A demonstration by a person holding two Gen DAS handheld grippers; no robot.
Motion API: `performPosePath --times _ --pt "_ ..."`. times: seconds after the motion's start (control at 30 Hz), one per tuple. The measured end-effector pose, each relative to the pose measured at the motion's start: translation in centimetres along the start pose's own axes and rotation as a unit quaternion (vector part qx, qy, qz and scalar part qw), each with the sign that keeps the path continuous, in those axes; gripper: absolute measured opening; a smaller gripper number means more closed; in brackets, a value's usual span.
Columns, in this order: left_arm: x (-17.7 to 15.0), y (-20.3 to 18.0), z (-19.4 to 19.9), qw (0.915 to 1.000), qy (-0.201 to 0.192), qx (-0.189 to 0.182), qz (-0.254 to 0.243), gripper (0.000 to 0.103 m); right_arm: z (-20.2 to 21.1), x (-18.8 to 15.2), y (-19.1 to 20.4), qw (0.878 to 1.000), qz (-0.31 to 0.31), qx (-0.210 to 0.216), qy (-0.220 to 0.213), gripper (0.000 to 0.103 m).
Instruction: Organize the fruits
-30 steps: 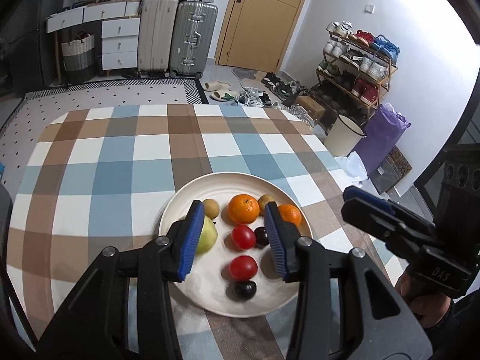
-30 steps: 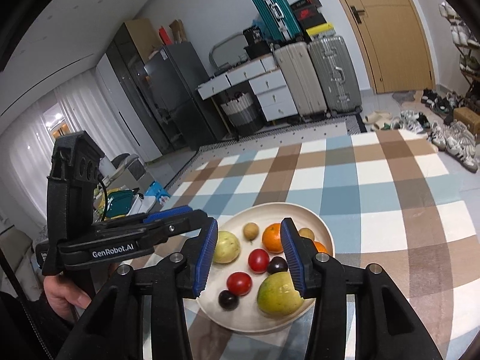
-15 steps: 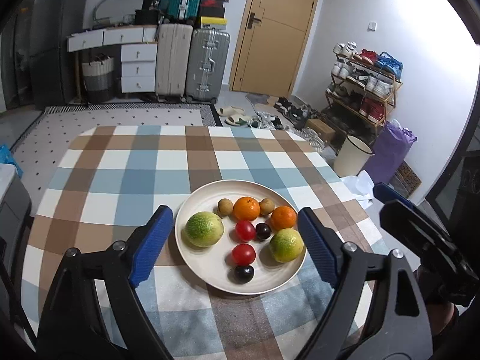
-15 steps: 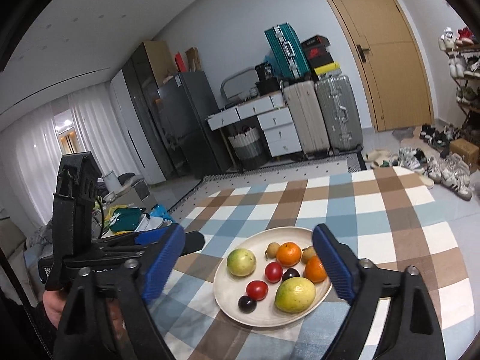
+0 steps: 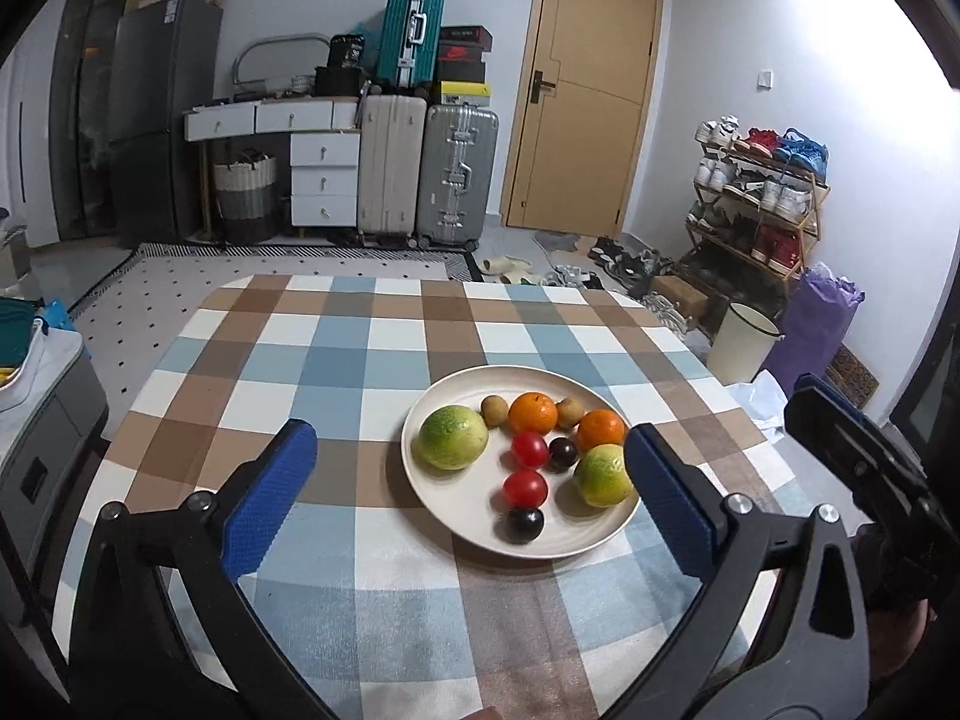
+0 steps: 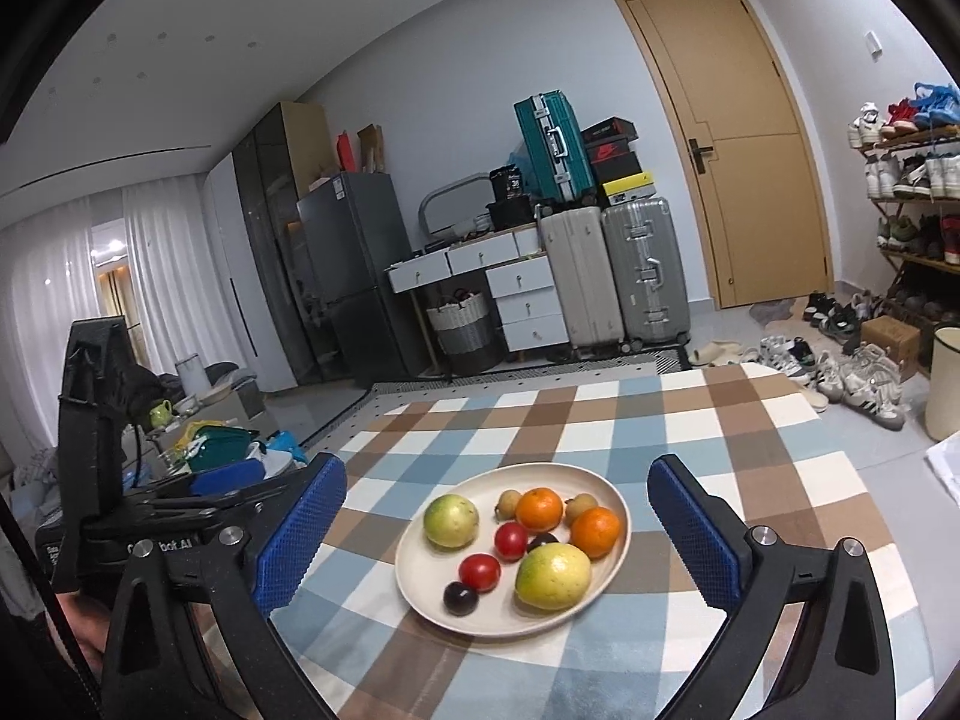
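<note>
Your left tool (image 5: 465,483): jaws wide, just opened, nothing gripped; its blue pads (image 5: 270,498) hang over the near part of the bench (image 5: 336,360). Your right tool (image 6: 498,531): jaws likewise wide and just opened, holding nothing.

Plate (image 5: 456,516), cream, on the checked cloth: beyond both tools, towards the right pad in the left view, centred between the pads in the right view.

On the plate: two green-yellow fruits (image 5: 451,437), two oranges (image 5: 533,413), two red tomatoes (image 5: 525,488), two dark plums (image 5: 524,524), two small brown fruits (image 5: 494,409) at the far rim.
</note>
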State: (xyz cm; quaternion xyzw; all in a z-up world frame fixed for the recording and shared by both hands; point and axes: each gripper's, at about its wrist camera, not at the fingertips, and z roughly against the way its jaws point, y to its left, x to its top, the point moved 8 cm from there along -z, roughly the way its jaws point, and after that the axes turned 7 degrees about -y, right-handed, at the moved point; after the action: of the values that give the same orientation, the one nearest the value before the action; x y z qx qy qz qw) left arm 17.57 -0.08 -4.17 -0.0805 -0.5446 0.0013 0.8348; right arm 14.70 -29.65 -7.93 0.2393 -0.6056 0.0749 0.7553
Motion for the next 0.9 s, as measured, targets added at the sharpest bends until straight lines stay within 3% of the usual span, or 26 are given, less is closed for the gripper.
performPosePath --times 0.63,0.9 --pt "-4.4 2.7 1.0 0.9972 -0.063 0.032 -0.022 0.102 1.9 -3.6 0.2 0.995 0.078 -0.059 -0.017 0.102" --pt "-6.0 3.6 0.3 0.9949 -0.066 0.059 -0.049 0.102 1.9 -5.2 0.1 0.991 0.108 -0.078 -0.024 0.102"
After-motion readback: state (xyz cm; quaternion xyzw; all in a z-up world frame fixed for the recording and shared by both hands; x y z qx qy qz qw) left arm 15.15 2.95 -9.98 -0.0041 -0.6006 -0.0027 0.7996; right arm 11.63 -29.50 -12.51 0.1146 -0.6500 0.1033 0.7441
